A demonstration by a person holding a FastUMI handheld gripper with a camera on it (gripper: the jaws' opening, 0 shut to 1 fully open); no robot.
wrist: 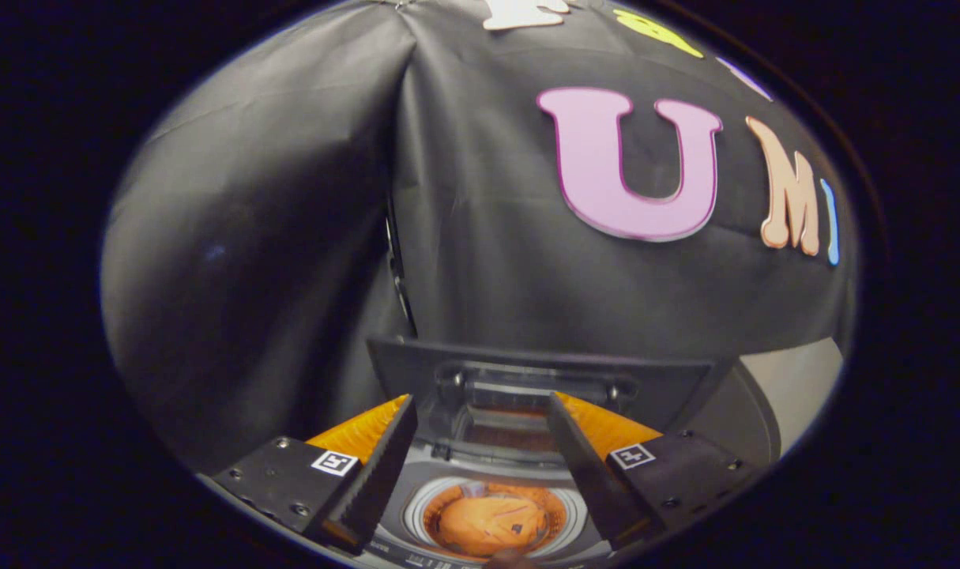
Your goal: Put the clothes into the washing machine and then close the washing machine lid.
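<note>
- Nearest, the gripper is seen from above the machine, its two fingers spread wide apart with nothing held between them; no cloth is touched by either finger.
- Square black-and-white marker tags are carried on the flat blocks behind each finger, one on the left block and one on the right.
- Below and between the fingers, the top-loading washing machine is looked down into; its round drum opening is ringed by a pale ribbed collar.
- Inside the drum, an orange garment is seen lying bunched, with a small dark tag on it; it is fully within the opening and well clear of the fingers.
- A strip of the control panel with small markings is visible at the near rim of the machine; the markings are too small to be made out.
- Just beyond the drum, the washing machine lid is stood up open, tilted back from the opening; its dark frame and window panel are seen between and past the fingertips, with an orange reflection in the panel.
- Behind the lid, the black cloth wall of the booth is hung in folds, with a seam running down near the middle.
- To the right of the lid, a pale surface is seen past the cloth's lower edge; what it is cannot be told.
</note>
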